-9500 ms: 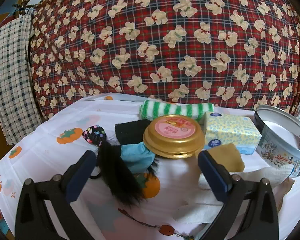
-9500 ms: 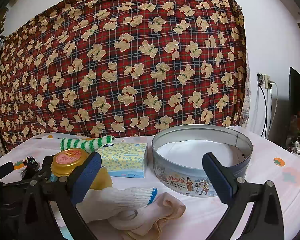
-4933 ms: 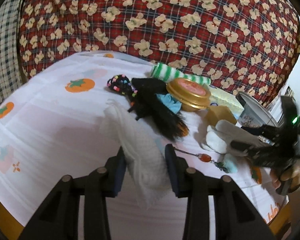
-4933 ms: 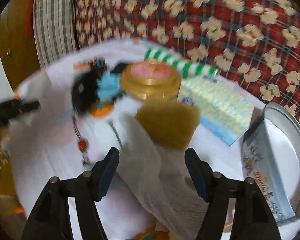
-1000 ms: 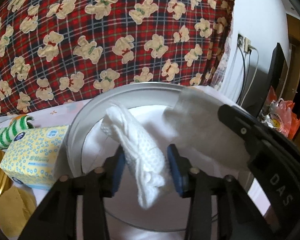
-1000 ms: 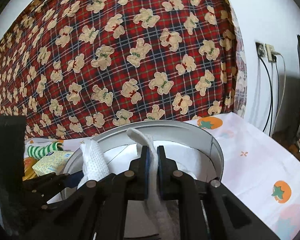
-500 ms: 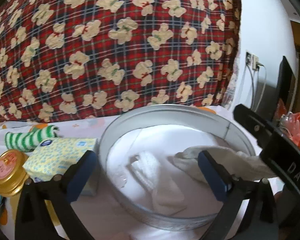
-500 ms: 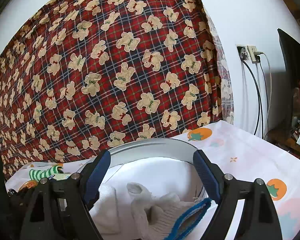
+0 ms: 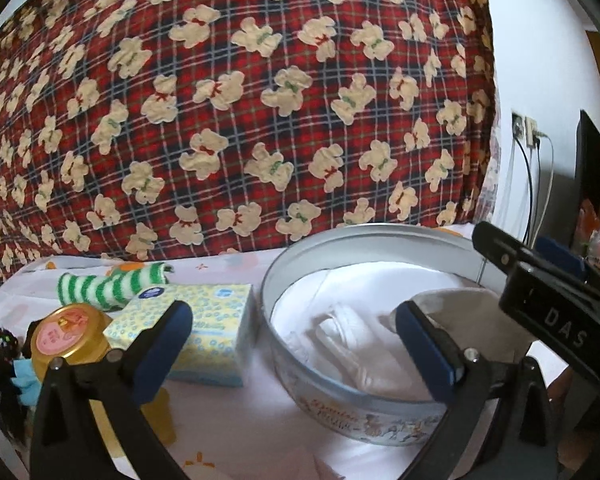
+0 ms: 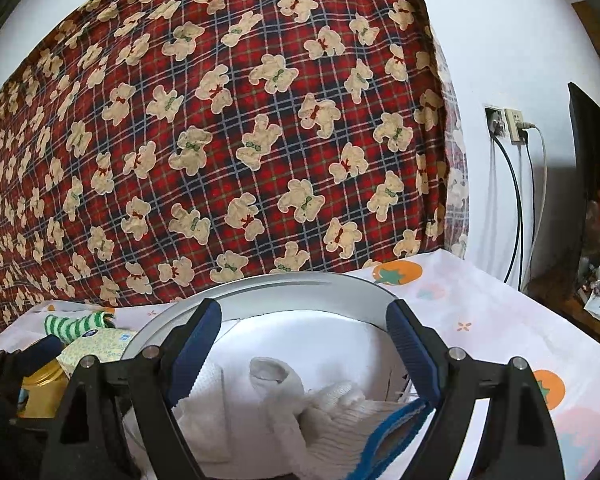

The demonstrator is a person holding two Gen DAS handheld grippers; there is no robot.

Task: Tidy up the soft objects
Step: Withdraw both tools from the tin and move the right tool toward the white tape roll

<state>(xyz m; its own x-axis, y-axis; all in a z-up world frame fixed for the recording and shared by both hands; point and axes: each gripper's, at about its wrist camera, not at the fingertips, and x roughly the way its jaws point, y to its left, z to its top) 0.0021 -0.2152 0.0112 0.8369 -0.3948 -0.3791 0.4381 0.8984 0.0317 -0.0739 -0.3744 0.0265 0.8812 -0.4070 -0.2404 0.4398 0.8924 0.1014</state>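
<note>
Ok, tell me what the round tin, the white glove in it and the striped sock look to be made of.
Round tin: thin metal by the look, with a shiny silver rim and a printed picture on its wall.
White glove: knitted cotton-like yarn, showing ribbed stitches and a blue cuff edge.
Striped sock: fuzzy, plush-looking knit in green and white; the fibre itself can't be told.

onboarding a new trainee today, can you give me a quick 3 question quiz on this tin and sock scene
1. True or false: the left gripper is holding a white cloth.
2. Which lies inside the round tin?
A. the green striped sock
B. the white sock with a blue cuff
C. the tissue pack
3. Fill in: the gold-lidded jar stands to the ____ of the tissue pack in the left wrist view.

Key
1. False: its fingers are spread wide with nothing between them.
2. B
3. left
</note>
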